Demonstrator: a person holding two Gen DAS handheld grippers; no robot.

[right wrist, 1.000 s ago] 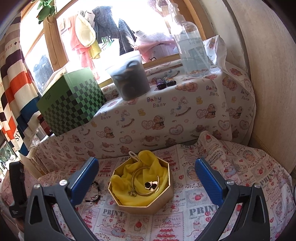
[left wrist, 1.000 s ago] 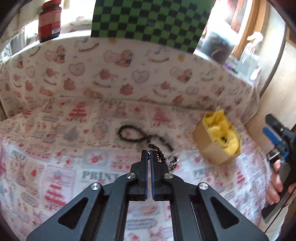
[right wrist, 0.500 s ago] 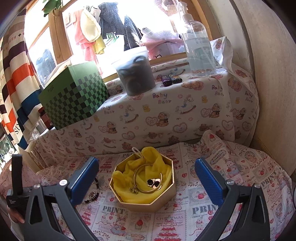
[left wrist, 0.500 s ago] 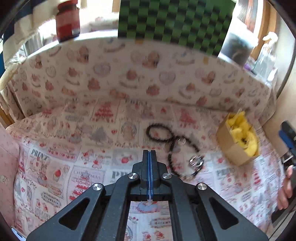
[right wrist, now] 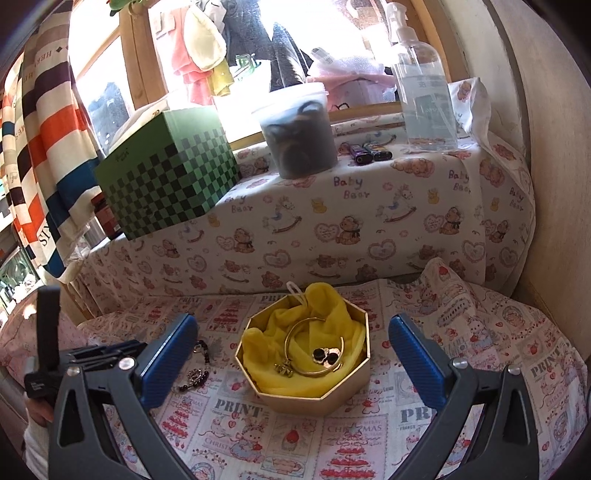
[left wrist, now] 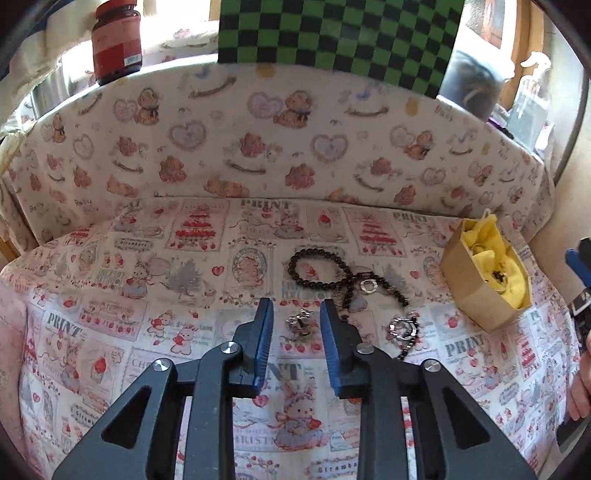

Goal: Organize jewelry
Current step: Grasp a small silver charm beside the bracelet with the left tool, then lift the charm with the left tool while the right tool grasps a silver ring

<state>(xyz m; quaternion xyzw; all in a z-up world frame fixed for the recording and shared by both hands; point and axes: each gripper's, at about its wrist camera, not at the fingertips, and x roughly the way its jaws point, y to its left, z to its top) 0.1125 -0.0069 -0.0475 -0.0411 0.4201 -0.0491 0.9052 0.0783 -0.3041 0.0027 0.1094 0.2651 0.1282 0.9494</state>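
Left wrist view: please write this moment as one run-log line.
left gripper: opening over charm | right gripper: open, empty, facing box | beads: on cloth

2 wrist fisheyes, both tilted down, close over printed cloth (left wrist: 110,332); both see octagonal box (right wrist: 314,391).

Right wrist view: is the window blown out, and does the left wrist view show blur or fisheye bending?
Right wrist view: the window is overexposed white, yet the octagonal box stays sharp and evenly lit. Left wrist view: the checkered box looks soft, the bead strand is crisp, and the cushion edge bows.
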